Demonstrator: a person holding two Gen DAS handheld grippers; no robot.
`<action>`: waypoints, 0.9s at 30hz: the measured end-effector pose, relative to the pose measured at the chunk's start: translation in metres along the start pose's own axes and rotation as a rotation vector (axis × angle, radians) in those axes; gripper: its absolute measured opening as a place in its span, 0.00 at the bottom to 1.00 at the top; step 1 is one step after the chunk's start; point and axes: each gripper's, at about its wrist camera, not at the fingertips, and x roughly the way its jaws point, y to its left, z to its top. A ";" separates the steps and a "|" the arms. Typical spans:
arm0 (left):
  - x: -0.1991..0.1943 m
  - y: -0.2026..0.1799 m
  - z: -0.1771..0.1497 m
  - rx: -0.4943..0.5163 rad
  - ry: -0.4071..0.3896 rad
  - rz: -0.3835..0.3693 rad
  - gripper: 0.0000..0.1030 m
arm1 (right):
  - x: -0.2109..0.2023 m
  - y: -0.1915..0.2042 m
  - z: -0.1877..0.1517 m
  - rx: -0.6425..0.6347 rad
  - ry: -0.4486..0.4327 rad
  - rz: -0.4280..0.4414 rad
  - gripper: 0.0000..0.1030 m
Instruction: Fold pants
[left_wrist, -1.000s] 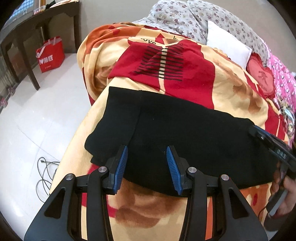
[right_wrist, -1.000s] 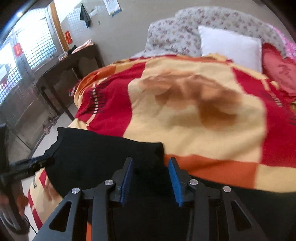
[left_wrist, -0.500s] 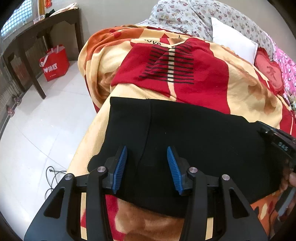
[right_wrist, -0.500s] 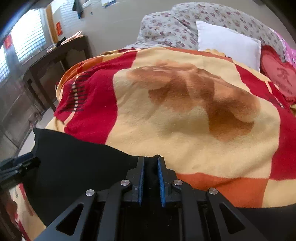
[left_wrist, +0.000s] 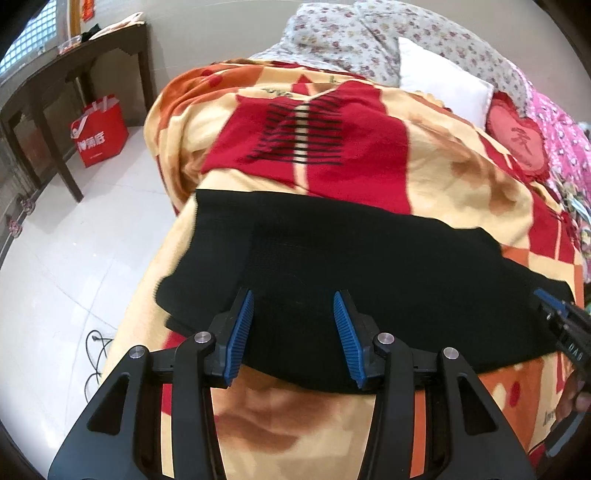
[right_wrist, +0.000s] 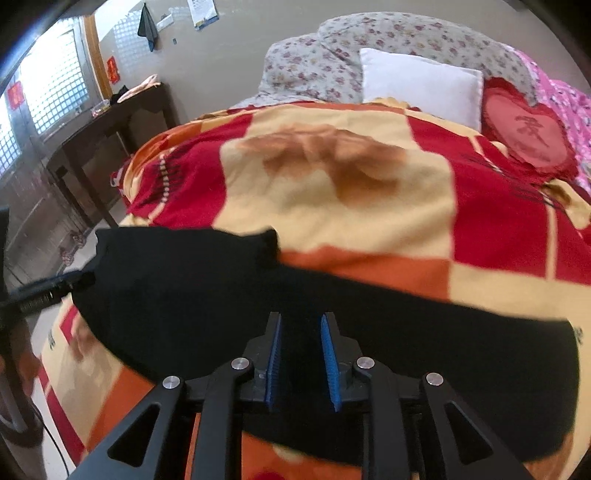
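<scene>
Black pants (left_wrist: 351, 266) lie flat across a red and yellow blanket (left_wrist: 461, 177) on the bed. My left gripper (left_wrist: 293, 332) hovers open over their near edge, close to the left end, with only cloth below it. In the right wrist view the pants (right_wrist: 184, 295) stretch from left to right under my right gripper (right_wrist: 300, 354). Its jaws are opening with a narrow gap; black cloth shows in the gap, but the pads do not pinch it. The right gripper (left_wrist: 550, 306) also shows at the pants' right end. The left gripper (right_wrist: 79, 277) pokes in at their left end.
The bed's left edge drops to a white tile floor with a cable (left_wrist: 96, 354). A dark wooden table (left_wrist: 74, 74) and a red bag (left_wrist: 99, 133) stand beyond. A white pillow (right_wrist: 421, 81), a red heart cushion (right_wrist: 524, 133) and a floral quilt (right_wrist: 332, 59) lie at the bed's head.
The right gripper shut near the pants' far folded corner, then its jaws parted and it drew back toward the near edge. The left gripper stayed open and shifted only slightly.
</scene>
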 end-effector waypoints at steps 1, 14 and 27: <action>-0.001 -0.004 -0.002 0.007 0.001 -0.007 0.43 | -0.003 -0.002 -0.006 0.001 0.004 -0.008 0.20; 0.000 -0.065 -0.021 0.072 0.055 -0.120 0.43 | -0.030 -0.060 -0.058 0.100 0.015 -0.039 0.20; 0.005 -0.179 -0.018 0.238 0.111 -0.286 0.61 | -0.094 -0.141 -0.124 0.304 -0.019 -0.083 0.27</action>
